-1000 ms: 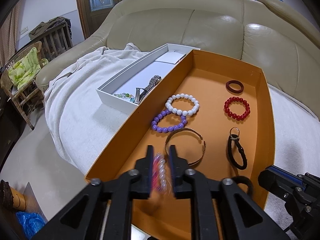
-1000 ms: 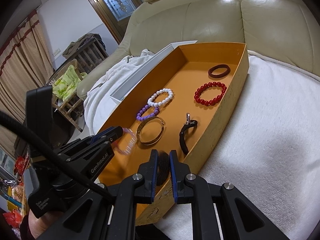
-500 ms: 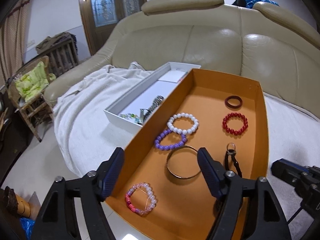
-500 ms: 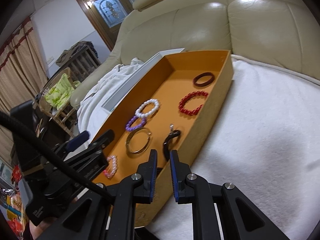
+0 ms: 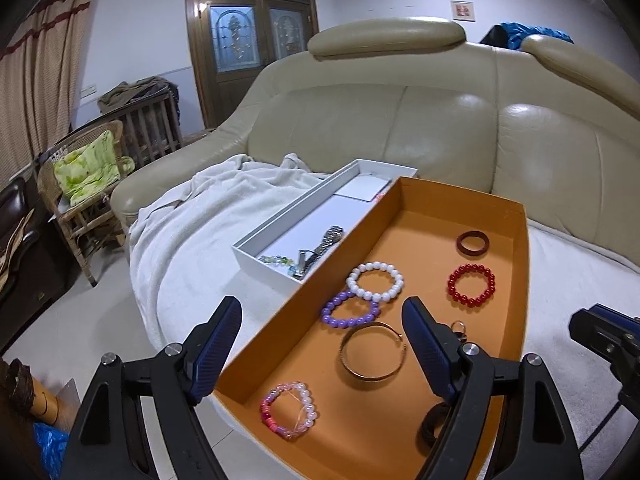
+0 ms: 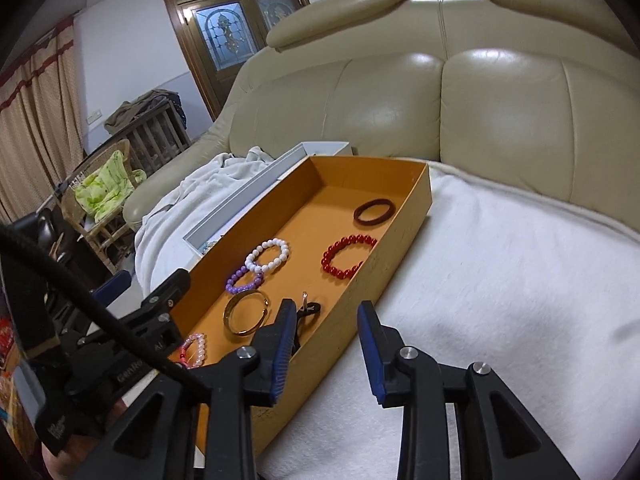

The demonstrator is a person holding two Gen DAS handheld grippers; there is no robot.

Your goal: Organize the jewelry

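An orange tray [image 5: 516, 280] [image 6: 404, 236] on the sofa holds several bracelets: a pink-and-pearl one [image 5: 289, 409] [image 6: 195, 349] at its near end, a gold bangle [image 5: 373, 356] [image 6: 247, 317], a purple one [image 5: 349, 309], a white one [image 5: 375, 281], a red one [image 5: 471, 284] [image 6: 347, 255], a dark red ring [image 5: 473, 243] and a black strap [image 6: 308, 312]. My left gripper [image 5: 326, 352] is open and empty above the tray's near end. My right gripper [image 6: 326, 354] is open and empty over the tray's right wall.
A white box [image 5: 276, 236] with a metal watch [image 5: 328, 238] and small beads [image 5: 274, 259] lies left of the tray. A white blanket [image 6: 500, 280] covers the beige sofa seat [image 5: 400, 128]. A wicker chair [image 5: 84, 184] stands at the left.
My left gripper opened and let go of the pink-and-pearl bracelet, which now lies in the tray. My right gripper opened and released a black band. Both grippers pulled back and up.
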